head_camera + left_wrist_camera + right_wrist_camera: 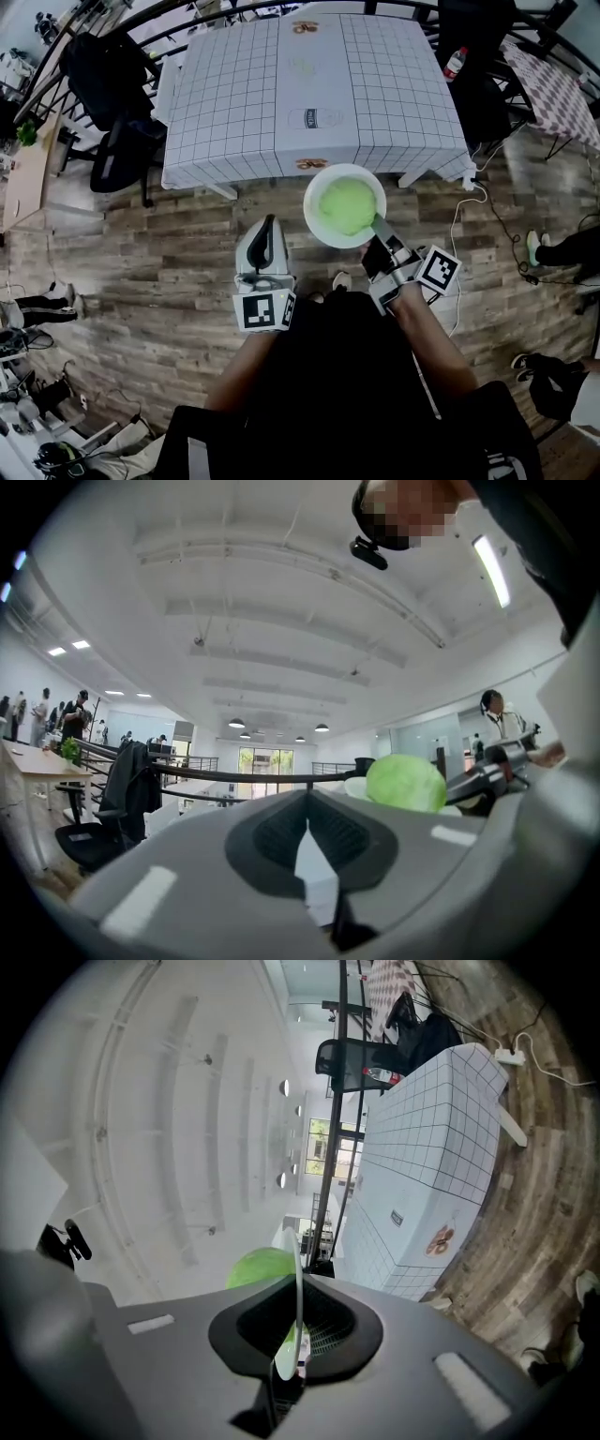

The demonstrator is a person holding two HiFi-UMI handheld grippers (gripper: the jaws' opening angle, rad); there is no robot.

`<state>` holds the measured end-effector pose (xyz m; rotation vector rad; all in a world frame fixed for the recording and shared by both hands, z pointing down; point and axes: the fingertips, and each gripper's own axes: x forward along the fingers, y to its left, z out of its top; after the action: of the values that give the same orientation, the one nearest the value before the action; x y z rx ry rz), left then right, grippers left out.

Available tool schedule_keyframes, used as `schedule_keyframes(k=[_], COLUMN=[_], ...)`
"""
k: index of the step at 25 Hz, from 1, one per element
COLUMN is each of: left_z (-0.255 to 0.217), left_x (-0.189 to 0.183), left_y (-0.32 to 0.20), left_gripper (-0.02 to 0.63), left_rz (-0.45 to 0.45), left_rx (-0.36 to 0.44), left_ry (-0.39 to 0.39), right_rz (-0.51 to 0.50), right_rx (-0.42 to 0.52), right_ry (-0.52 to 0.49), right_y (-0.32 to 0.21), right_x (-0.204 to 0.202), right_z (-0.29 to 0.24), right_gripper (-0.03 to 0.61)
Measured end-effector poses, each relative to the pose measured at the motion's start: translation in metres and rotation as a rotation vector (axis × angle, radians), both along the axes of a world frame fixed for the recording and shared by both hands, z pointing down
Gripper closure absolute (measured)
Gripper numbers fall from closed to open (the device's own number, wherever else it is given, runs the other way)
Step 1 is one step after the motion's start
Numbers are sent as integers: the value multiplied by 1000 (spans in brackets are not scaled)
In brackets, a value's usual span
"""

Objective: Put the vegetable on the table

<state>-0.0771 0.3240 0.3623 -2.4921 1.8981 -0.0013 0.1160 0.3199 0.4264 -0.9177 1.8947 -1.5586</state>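
Observation:
A pale green cabbage (347, 206) lies on a round white plate (319, 183) held in the air over the wooden floor, just short of the table (234, 94) with its checkered cloth. My right gripper (380, 231) is shut on the plate's near right rim. In the right gripper view the plate (297, 1246) runs edge-on between the jaws of the right gripper (298, 1286), with the cabbage (255, 1267) to its left. My left gripper (270, 225) is shut and holds nothing, left of the plate. The left gripper (307, 803) points up, with the cabbage (405, 782) to its right.
Black office chairs (112, 103) stand left of the table, and a bottle (455, 63) sits at its far right. A power strip with a white cable (471, 184) lies on the floor by the table's right leg. A dark railing (187, 23) curves behind. People's feet show at both sides.

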Motion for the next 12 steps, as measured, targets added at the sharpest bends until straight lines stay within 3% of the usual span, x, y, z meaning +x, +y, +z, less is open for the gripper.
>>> schedule_keyframes(k=[5,12], left_z=[-18,5], left_x=[21,13], left_y=[1,-11], left_gripper=[606,606], left_rz=[-32,-59], left_rx=[11,-2], left_ry=[-8,-42], right_rz=[-8,-17], right_rx=[-24,-28], right_ry=[-8,-32], right_y=[1,-16], right_x=[23,21], right_z=[-9,8], right_gripper=[574,574])
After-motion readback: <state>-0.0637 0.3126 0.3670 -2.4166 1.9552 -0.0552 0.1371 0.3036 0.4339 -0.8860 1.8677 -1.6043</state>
